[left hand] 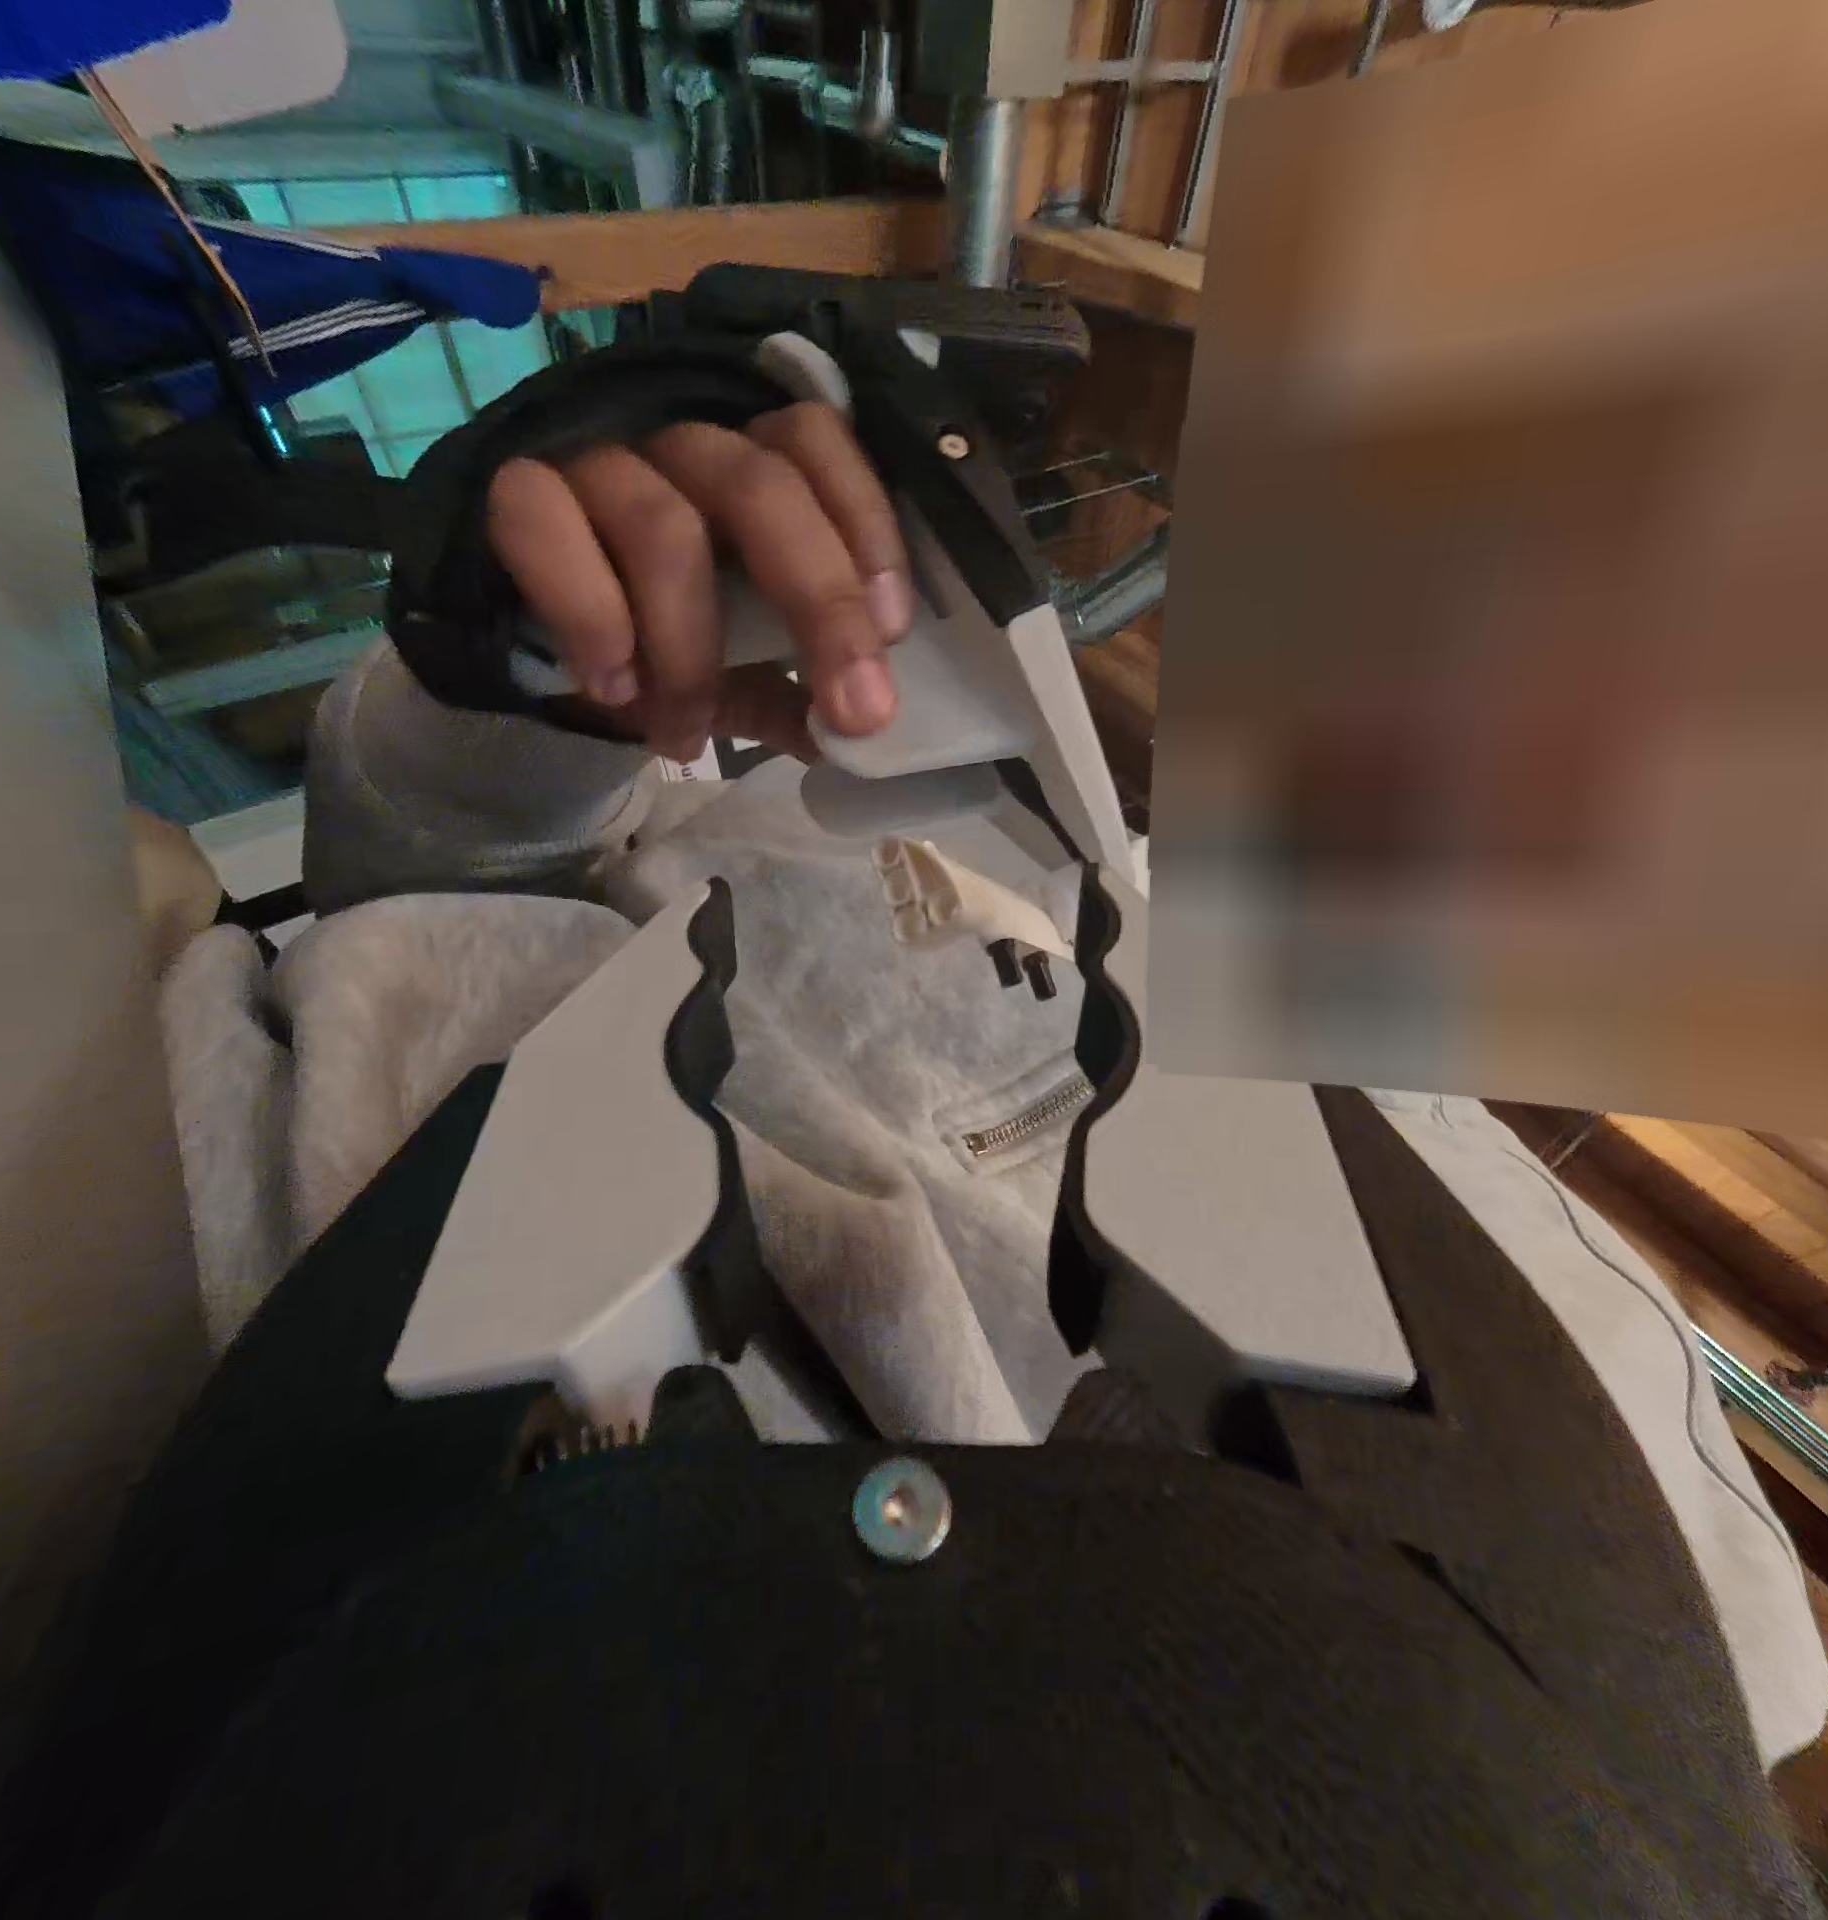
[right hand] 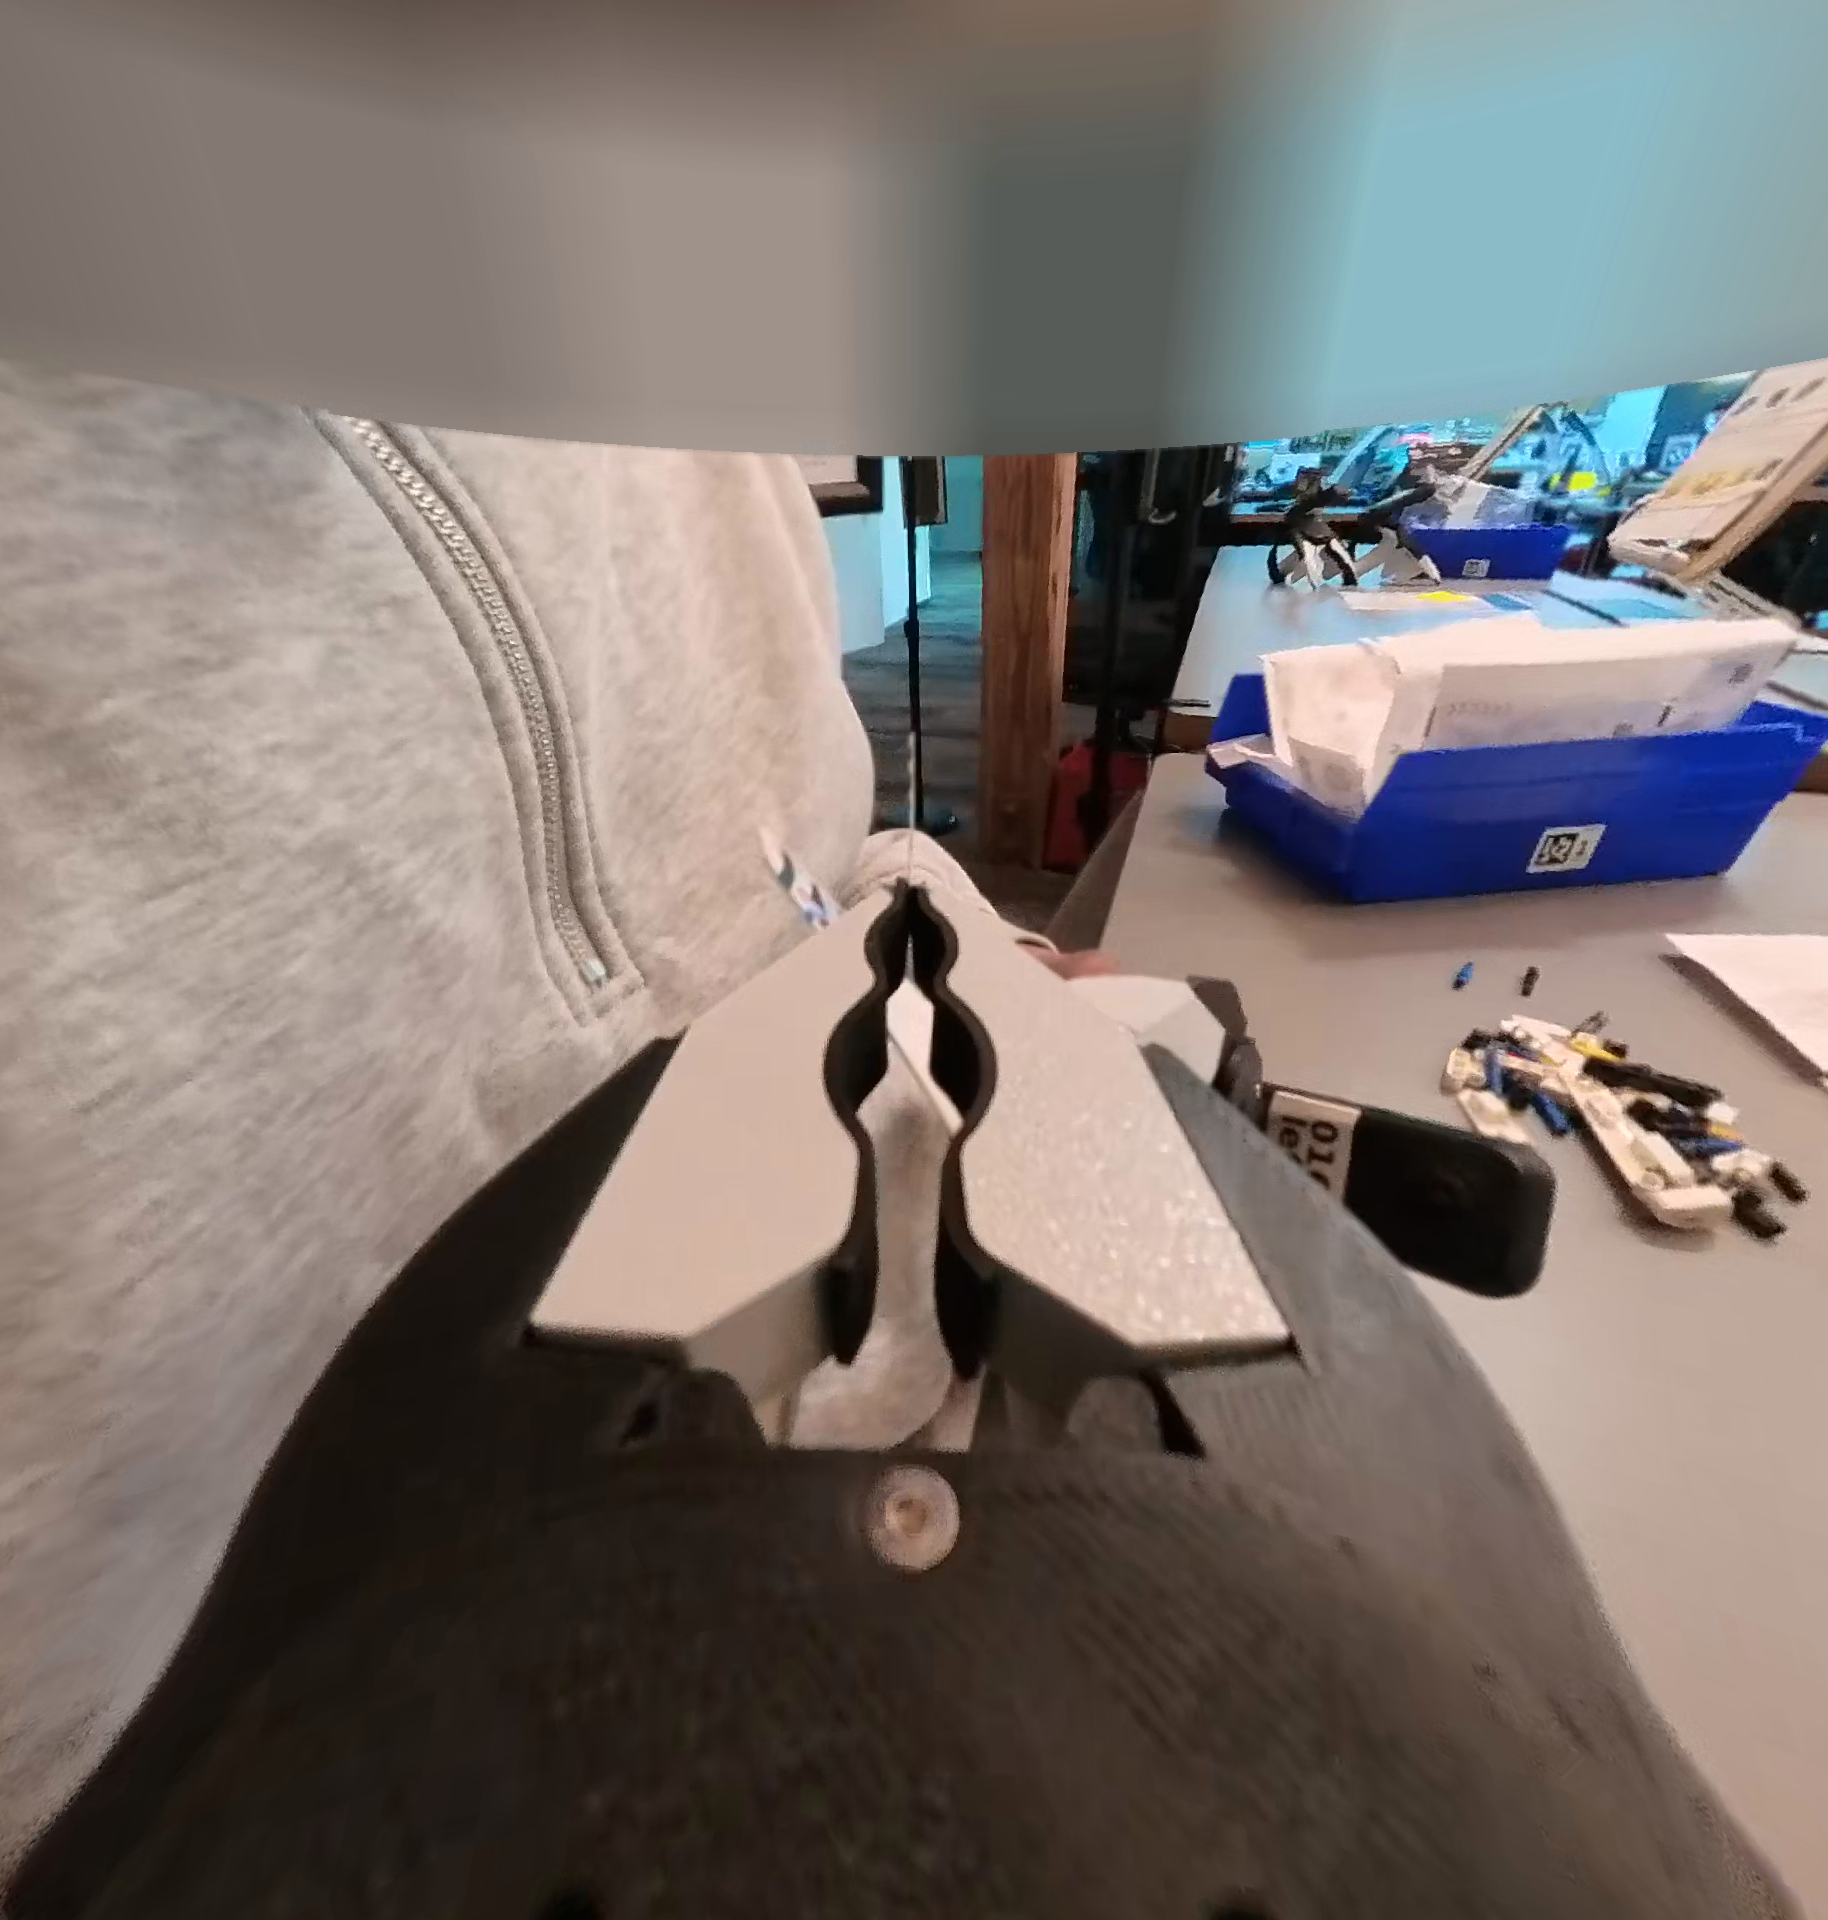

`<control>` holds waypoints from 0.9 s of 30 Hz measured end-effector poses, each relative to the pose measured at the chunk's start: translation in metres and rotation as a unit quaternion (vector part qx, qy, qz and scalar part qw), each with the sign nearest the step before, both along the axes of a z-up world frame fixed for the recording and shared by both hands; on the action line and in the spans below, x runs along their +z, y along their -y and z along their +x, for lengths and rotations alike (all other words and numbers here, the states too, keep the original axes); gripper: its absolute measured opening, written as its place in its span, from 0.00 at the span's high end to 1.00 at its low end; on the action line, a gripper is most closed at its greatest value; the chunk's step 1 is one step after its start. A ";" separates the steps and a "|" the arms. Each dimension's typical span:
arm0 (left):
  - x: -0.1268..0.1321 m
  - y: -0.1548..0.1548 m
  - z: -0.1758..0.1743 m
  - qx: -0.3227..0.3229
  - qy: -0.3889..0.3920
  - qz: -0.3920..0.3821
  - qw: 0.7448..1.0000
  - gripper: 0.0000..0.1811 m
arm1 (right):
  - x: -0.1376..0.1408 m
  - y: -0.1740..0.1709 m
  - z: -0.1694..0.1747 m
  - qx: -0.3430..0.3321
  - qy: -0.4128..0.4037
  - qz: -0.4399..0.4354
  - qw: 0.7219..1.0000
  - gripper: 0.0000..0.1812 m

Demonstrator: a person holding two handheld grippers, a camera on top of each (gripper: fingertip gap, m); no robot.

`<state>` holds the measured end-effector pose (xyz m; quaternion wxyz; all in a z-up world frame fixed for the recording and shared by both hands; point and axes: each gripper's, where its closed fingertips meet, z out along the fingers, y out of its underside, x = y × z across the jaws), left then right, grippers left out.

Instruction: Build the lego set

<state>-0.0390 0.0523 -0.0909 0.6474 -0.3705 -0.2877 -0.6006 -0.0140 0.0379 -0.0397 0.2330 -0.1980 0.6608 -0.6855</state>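
On the grey table (right hand: 1512, 1558), to the person's right, lies the lego set (right hand: 1596, 1117): a part-built white assembly among a scatter of black, blue and yellow pieces. A blue bin (right hand: 1512, 821) of packets stands farther back, and a sheet of paper (right hand: 1803, 997) lies at the table's right edge.

Neither tool is at the work. The left gripper (left hand: 905, 997) has its fingers spread wide with nothing between them, and points at the person's grey fleece (left hand: 889, 1143). The right gripper (right hand: 908, 904) has its tips pressed together at the front; whether a thin piece sits between them cannot be told. In the left wrist view a hand (left hand: 702, 571) grips that tool's handle.

Judgement: the build is between steps, both tools held near the body. The next move calls for turning the grippers toward the table and choosing a piece.

A small pale part (left hand: 920, 894) and two dark pegs (left hand: 1024, 966) appear near the fleece; what bears them is unclear. Large blurred patches cover much of both views.
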 end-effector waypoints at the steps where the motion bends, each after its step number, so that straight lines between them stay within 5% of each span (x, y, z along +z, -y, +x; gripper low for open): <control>1: 0.002 0.000 0.001 -0.004 -0.002 0.006 1.000 0.64 | 0.003 -0.001 0.002 0.005 -0.009 -0.003 1.000 1.00; 12: 0.009 -0.014 0.025 -0.078 -0.008 0.025 0.997 0.70 | 0.001 -0.006 0.022 0.048 -0.110 0.017 0.993 1.00; 17: 0.012 -0.015 0.037 -0.091 -0.030 0.031 0.995 0.93 | -0.008 -0.009 0.025 0.086 -0.153 0.049 0.983 1.00; 22: 0.012 -0.006 0.033 -0.060 -0.027 0.038 0.997 0.97 | -0.013 -0.015 0.021 0.086 -0.152 0.058 0.983 1.00; 24: 0.012 -0.001 0.033 -0.046 -0.030 0.041 0.998 0.96 | -0.015 -0.017 0.019 0.075 -0.152 0.056 0.984 1.00; 27: 0.014 0.001 0.036 -0.050 -0.024 0.047 0.997 0.76 | -0.018 -0.018 0.018 0.063 -0.156 0.054 0.984 1.00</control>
